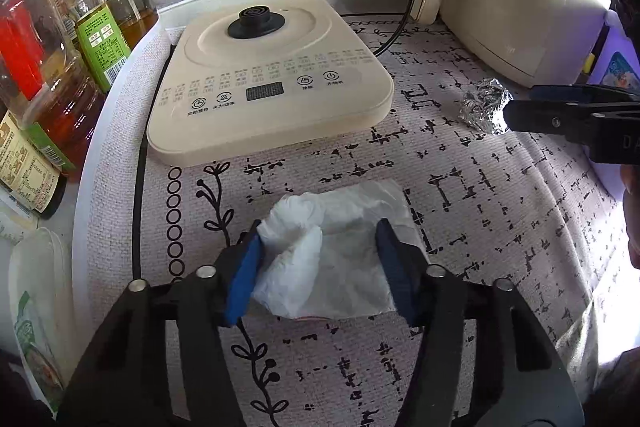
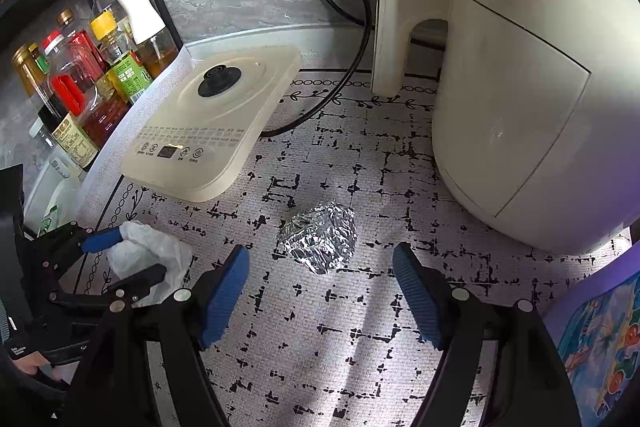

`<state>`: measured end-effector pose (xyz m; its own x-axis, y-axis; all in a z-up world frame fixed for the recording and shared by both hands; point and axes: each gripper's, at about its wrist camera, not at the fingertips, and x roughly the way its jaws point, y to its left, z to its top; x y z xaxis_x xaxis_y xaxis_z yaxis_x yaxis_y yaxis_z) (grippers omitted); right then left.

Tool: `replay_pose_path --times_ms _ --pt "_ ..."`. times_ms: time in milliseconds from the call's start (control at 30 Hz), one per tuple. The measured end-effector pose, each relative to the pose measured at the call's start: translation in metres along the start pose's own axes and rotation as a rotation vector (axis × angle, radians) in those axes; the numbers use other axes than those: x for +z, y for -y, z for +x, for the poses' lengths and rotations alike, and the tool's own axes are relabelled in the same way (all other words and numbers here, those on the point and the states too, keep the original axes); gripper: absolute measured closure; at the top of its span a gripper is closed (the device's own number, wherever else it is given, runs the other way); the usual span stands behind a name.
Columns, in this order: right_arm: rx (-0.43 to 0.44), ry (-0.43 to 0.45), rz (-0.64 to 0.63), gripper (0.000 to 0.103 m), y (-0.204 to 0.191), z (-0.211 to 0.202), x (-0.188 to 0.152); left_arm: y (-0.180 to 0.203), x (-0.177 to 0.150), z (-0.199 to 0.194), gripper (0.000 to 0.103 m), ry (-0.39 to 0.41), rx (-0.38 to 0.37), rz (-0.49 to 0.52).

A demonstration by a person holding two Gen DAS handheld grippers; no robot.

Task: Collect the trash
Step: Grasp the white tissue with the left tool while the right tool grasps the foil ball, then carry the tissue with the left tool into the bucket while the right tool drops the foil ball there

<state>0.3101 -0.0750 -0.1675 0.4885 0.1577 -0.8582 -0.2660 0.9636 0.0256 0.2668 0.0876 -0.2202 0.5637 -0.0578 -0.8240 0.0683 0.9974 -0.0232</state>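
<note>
A crumpled white tissue (image 1: 332,251) lies on the patterned mat (image 1: 480,211). My left gripper (image 1: 320,247) is open with its blue pads on either side of the tissue; the left pad touches it. The tissue also shows in the right wrist view (image 2: 148,247) between the left gripper's fingers (image 2: 102,239). A crumpled foil ball (image 2: 320,237) lies on the mat just ahead of my right gripper (image 2: 320,279), which is open and empty. In the left wrist view the foil ball (image 1: 482,105) sits at the right gripper's fingertips (image 1: 520,111).
A cream kettle base (image 1: 268,79) with a black cord (image 2: 352,67) sits at the back of the mat. A cream air fryer (image 2: 532,87) stands at the right. Several oil and sauce bottles (image 1: 48,75) crowd the left. A colourful box (image 2: 600,343) is at the right edge.
</note>
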Motion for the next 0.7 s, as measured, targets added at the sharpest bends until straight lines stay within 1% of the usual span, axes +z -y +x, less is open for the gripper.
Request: replay_pose_path --times_ms 33,67,133,233,367,400,433,467,533,633,700 --pt "0.001 -0.001 -0.003 0.030 -0.001 0.001 0.000 -0.003 0.000 -0.001 0.077 0.002 -0.004 -0.017" --pt "0.001 -0.004 -0.006 0.030 -0.001 0.003 0.001 -0.007 0.001 -0.002 0.083 -0.001 -0.005 -0.035" --pt "0.006 -0.008 -0.009 0.030 -0.003 0.005 0.001 -0.016 0.001 -0.006 0.089 0.006 -0.008 -0.078" --pt "0.014 -0.001 -0.022 0.031 -0.007 0.006 0.004 -0.026 0.002 -0.018 0.089 0.039 -0.025 -0.129" --pt "0.009 0.017 -0.046 0.031 -0.010 0.008 0.007 -0.029 0.000 -0.030 0.089 0.062 -0.024 -0.146" --pt "0.000 0.005 -0.053 0.033 -0.010 0.013 0.007 -0.029 -0.001 -0.032 0.089 0.066 -0.029 -0.155" --pt "-0.004 -0.011 -0.057 0.049 -0.010 0.017 0.007 -0.029 -0.002 -0.034 0.089 0.067 -0.034 -0.160" --pt "0.000 -0.031 -0.060 0.056 -0.010 0.021 0.007 -0.028 -0.002 -0.035 0.089 0.070 -0.037 -0.161" --pt "-0.008 -0.031 -0.071 0.057 -0.012 0.020 0.006 -0.026 -0.003 -0.040 0.089 0.082 -0.042 -0.158" --pt "-0.012 -0.008 -0.096 0.057 -0.019 0.007 0.003 -0.026 -0.003 -0.047 0.089 0.101 -0.057 -0.172" --pt "-0.007 0.006 -0.099 0.057 -0.023 -0.004 0.000 -0.027 -0.004 -0.052 0.089 0.099 -0.064 -0.176"
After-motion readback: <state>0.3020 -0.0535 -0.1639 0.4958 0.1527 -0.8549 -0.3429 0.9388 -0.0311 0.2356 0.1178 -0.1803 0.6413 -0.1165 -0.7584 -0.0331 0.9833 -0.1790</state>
